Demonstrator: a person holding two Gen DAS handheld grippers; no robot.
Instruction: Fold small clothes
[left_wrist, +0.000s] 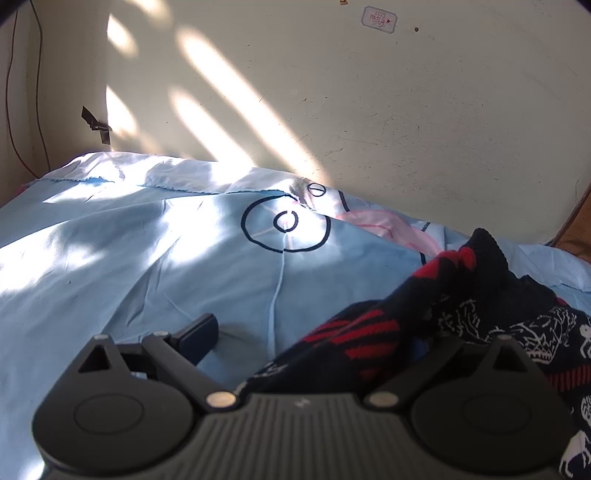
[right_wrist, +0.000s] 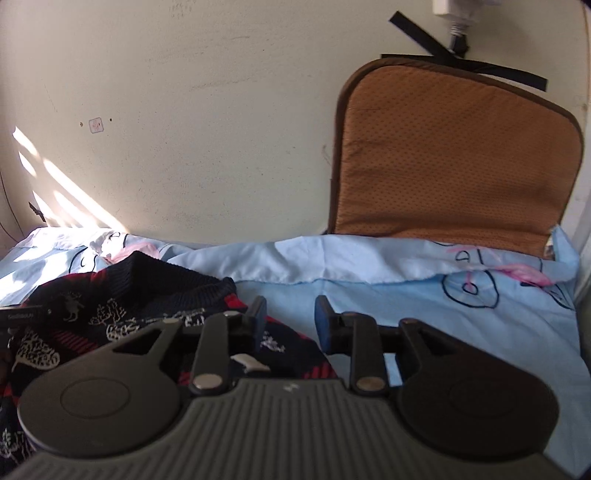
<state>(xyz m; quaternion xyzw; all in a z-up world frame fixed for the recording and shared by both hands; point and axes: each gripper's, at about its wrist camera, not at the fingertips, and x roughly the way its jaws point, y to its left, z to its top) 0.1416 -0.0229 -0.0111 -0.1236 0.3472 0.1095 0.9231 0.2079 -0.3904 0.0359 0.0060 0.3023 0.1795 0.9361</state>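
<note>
While the left gripper gapes wide over the dark patterned sweater at lower right, the right gripper hangs released, clutching nothing, above the blue bedsheet.

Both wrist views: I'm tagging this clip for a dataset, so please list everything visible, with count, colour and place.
sweater: one, dark navy knit with red stripes and white figures, crumpled on the bed, left in the right wrist view.
bed sheet: one, light blue with dark line drawings and pink patches, covering the bed.
cushion: one, orange-brown with a dark brown edge, leaning on the wall behind the bed.
black tape: a few strips, on the wall above the cushion.
sticker: one, white with pink print, on the cream wall.
left gripper: one, black, jaws wide open, sweater edge lying between them.
right gripper: one, black with blue pads, jaws apart, holding nothing.
</note>
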